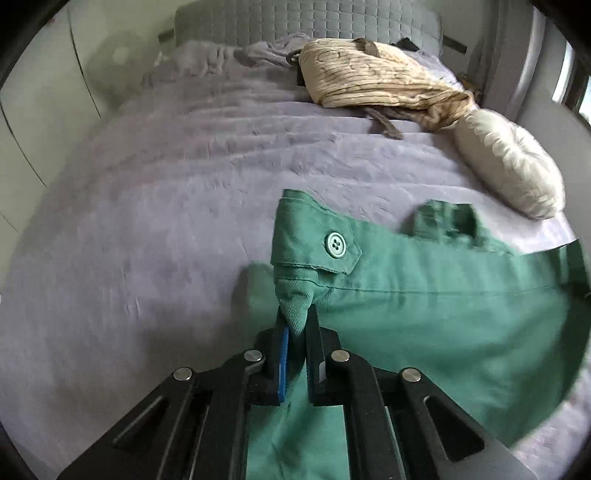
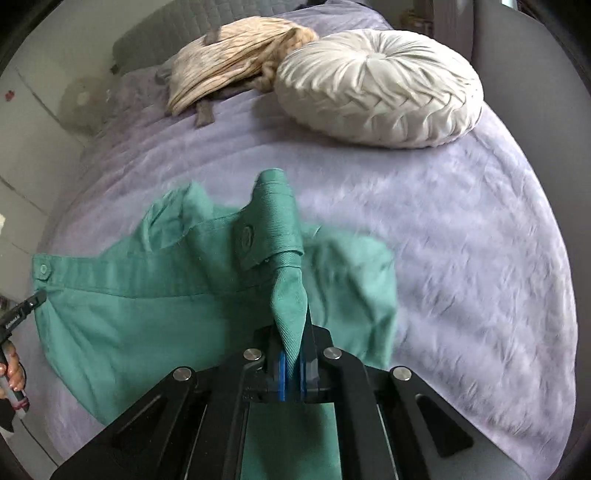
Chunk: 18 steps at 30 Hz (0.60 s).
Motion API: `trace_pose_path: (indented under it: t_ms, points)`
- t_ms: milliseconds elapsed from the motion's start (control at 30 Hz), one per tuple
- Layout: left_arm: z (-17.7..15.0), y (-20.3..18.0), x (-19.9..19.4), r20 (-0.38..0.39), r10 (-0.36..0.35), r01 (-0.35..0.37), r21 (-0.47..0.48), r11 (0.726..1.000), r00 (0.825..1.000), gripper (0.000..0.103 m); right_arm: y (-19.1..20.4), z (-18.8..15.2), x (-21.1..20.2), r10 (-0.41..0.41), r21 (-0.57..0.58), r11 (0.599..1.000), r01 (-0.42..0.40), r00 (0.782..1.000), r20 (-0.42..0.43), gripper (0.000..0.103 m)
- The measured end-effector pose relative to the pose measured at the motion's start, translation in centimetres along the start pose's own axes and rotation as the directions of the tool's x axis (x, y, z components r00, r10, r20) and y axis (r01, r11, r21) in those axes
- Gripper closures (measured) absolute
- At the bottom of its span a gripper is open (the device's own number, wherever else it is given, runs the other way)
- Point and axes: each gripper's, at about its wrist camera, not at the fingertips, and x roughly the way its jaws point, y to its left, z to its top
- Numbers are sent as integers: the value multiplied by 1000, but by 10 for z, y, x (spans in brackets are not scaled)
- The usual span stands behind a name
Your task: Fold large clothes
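Green garment (image 1: 424, 314) lies partly spread on the lavender-covered bed (image 1: 166, 221), its upper edge lifted at two corners. Left gripper (image 1: 295, 328): jaws clenched on a bunched corner below a buttoned tab. Right gripper (image 2: 293, 354): jaws clenched on the opposite bunched corner. The garment's lower part is hidden beneath both grippers. Right-wrist view is blurred along the garment's right edge. Round white cushion (image 2: 380, 85) and beige striped cloth (image 2: 229, 59) lie apart, near the headboard.

Lilac-covered bed (image 1: 166, 206), grey headboard (image 1: 306, 22)
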Motion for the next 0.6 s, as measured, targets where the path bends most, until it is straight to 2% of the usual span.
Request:
trace_pose_path:
  t_ms: [67,167,233,300,367,467,533,600]
  points:
    - [3,-6,32,-32,37,-37,12,999,999,94,-9,8,22,-12,23,1000,13,1000,-22,98]
    - [-8,-17,92,-135,118,-112,49,993,984,93,-22,10,74,-35,50,998,40,995,-95,97]
    - [-18,-24,107,-142,138,-129,69,989,980,91,-32,1,104,-6,111,994,20,992,-124,97]
    - [-24,-27,104,-110,164,-154,97,983,980,91,-37,-4,110,23,149,989,-11,996,-83,96]
    - [-23,-24,94,-127,169,-158,94,983,977,90,-41,-6,105,50,171,985,-37,996,-74,91]
    - [-17,-1,62,-133,139,-140,4,990,981,90,-55,-9,75,18,214,977,-1,997,-80,80]
    - [-16,13,35,-123,120,-124,-32,992,985,90,-55,-15,42,-1,218,976,8,999,-33,80]
    - [-26,21,14,-118,77,-83,-40,996,990,90,-42,-26,13,10,171,985,-8,1000,-12,80]
